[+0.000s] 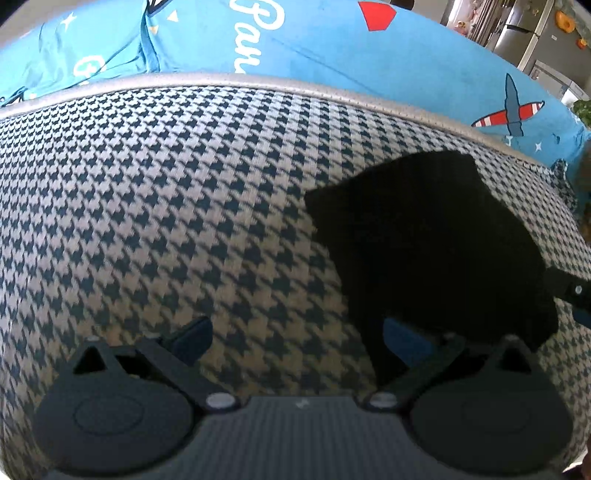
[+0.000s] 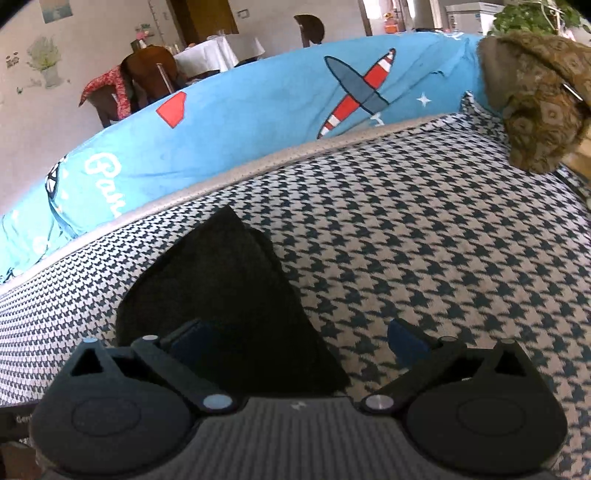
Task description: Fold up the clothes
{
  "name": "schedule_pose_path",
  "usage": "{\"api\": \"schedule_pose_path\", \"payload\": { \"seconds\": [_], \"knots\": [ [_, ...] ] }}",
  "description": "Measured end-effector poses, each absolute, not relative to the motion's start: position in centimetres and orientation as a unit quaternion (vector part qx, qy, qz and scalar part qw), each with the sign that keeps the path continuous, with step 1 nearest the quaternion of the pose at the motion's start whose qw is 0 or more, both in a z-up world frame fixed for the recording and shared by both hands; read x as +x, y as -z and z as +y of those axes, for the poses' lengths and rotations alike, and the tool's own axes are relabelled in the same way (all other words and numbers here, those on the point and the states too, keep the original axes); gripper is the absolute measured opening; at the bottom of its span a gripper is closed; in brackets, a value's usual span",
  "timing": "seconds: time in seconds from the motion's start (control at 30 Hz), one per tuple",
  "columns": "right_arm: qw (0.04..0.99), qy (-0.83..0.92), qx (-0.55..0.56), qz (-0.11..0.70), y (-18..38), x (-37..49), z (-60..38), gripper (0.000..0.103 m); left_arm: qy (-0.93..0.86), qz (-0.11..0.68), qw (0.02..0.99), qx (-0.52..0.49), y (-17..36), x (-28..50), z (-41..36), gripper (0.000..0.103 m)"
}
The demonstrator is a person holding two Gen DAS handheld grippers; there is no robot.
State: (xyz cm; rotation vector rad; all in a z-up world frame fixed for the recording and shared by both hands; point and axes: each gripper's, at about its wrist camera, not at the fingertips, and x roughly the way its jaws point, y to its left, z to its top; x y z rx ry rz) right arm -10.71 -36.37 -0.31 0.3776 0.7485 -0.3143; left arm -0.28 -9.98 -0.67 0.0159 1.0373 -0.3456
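A black garment [image 1: 424, 240] lies folded into a compact, flat bundle on a houndstooth-patterned cushion [image 1: 166, 206], dark blue-black on pale grey, with a silvery piped edge [image 1: 258, 79] running along its far side. Behind that edge rises a bright blue cover [image 1: 332, 48] printed with white script, stars, a red shape and a red-and-white striped aeroplane [image 2: 356, 94]. The left gripper [image 1: 297, 338] hangs low over the cushion with its jaws spread wide and nothing between them; its blue-padded right finger [image 1: 404, 341] sits at the near edge of the black bundle, though I can't say whether it touches the cloth, while the other finger is over bare houndstooth. The right gripper [image 2: 299, 341] is likewise wide apart and empty, its left finger [image 2: 190, 338] over the near part of the garment and its right finger above the patterned fabric just beside it. In the right wrist view a brown, patterned plush cushion [image 2: 535, 96] rests at the far right corner of the seat. Beyond the blue cover stand wooden chairs [image 2: 147, 75] and a table with a white cloth [image 2: 218, 51], with green leaves [image 2: 532, 14] at the upper right.
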Motion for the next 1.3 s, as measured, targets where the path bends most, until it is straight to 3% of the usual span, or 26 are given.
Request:
{"api": "schedule_pose_path", "payload": {
  "seconds": [0.4,0.63,1.03,1.3],
  "knots": [
    [0.893,0.159,0.214,0.363,1.9,-14.4,-36.1,0.103,0.155,0.473,0.867,0.017,1.4,-4.0,-9.1,0.103],
    [0.919,0.171,0.122,0.335,2.2,-16.8,-32.2,0.103,0.156,0.466,0.87,0.017,1.7,-6.0,-8.1,0.103],
    [0.901,0.177,0.151,0.366,5.0,-18.9,-30.8,0.103,0.158,0.455,0.875,0.049,2.1,-9.2,-7.6,0.103],
    [0.904,0.183,0.084,0.377,5.8,-18.8,-29.1,0.103,0.159,0.449,0.876,0.076,2.4,-10.0,-8.1,0.103]
  ]
}}
